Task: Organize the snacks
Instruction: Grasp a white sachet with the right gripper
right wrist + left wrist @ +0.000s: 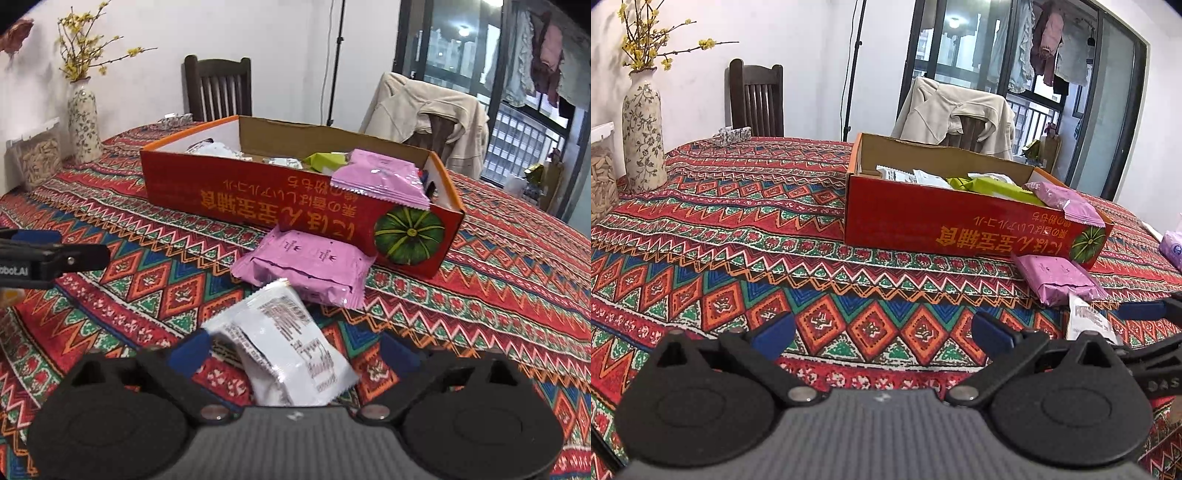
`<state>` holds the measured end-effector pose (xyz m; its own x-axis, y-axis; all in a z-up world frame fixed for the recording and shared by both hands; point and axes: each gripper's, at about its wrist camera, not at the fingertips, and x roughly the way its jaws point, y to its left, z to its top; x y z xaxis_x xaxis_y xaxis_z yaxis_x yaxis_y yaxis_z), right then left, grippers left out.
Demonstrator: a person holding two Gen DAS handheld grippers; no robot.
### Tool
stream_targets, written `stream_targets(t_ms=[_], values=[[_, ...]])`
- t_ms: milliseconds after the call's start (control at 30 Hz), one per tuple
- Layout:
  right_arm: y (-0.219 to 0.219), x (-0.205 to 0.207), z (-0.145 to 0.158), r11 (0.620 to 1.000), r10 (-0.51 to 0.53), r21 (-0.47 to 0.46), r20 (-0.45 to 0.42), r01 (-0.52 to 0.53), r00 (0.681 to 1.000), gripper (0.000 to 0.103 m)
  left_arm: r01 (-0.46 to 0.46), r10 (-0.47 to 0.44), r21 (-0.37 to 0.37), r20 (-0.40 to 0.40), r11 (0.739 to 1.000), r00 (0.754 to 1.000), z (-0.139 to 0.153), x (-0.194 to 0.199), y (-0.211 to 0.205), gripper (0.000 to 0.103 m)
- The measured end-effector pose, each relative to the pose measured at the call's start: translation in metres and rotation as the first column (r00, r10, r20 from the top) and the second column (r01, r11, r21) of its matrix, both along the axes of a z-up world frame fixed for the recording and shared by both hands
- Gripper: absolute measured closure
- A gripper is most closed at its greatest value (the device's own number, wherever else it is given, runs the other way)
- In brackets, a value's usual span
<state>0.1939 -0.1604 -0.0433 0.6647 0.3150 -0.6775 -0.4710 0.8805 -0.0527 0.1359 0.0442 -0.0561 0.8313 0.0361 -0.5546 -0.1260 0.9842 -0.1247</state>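
A: Reaching for the white packet [284, 339] is the step in hand, I am judging. The right gripper [291, 350] is straddling it, blue pads standing either side, and neither pad is pressing on the wrapper yet, so the claw is released with the packet lying between its fingers on the patterned tablecloth [147, 280].

B: And the left gripper [882, 332]?

A: It is hanging spread wide over bare cloth, grasping nothing, well to the side of the snacks.

B: Where is everything else sitting?

A: The red cardboard box [258, 192] is standing further back on the table, already holding several packets: white ones, a green one [325, 160], and a pink packet [380, 177] that is draping over the near wall. A second pink packet [306, 262] is lying on the cloth, leaning against the box front and just beyond the white one.

B: So what is the next move calling for?

A: Clenching the right claw on the white wrapper, I am guessing, then lifting clear of the pink one. The foil is looking slippery and puffy, so a grip across its middle is probably serving better than a pinch at the crimped edge.
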Motion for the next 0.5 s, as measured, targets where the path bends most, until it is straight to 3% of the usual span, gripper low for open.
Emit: stream_targets(t_ms=[67, 100, 133, 233, 500], values=[[-0.001, 0.003, -0.001, 0.999, 0.023, 0.033, -0.018, -0.023, 1.0, 0.038, -0.004, 0.004, -0.005, -0.001, 1.0, 1.0, 0.0, 0.0, 0.001, 0.0], [-0.002, 0.004, -0.001, 0.998, 0.04, 0.051, -0.03, -0.038, 0.999, 0.051, -0.005, 0.005, -0.007, -0.004, 1.0, 1.0, 0.0, 0.001, 0.001, 0.0], [-0.001, 0.003, -0.001, 0.997, 0.056, 0.055, -0.031, -0.054, 0.998, 0.055, -0.008, 0.008, -0.006, -0.009, 1.0, 1.0, -0.001, 0.002, 0.001, 0.0], [-0.001, -0.003, 0.002, 0.996, 0.083, 0.033, -0.012, -0.083, 0.996, 0.062, -0.013, 0.013, 0.0, -0.009, 1.0, 1.0, -0.001, 0.002, 0.0, 0.0], [-0.041, -0.017, 0.025, 0.99, 0.026, 0.135, 0.079, -0.037, 0.996, 0.063, -0.018, 0.018, 0.023, -0.025, 1.0, 1.0, 0.009, 0.002, -0.01, 0.0]])
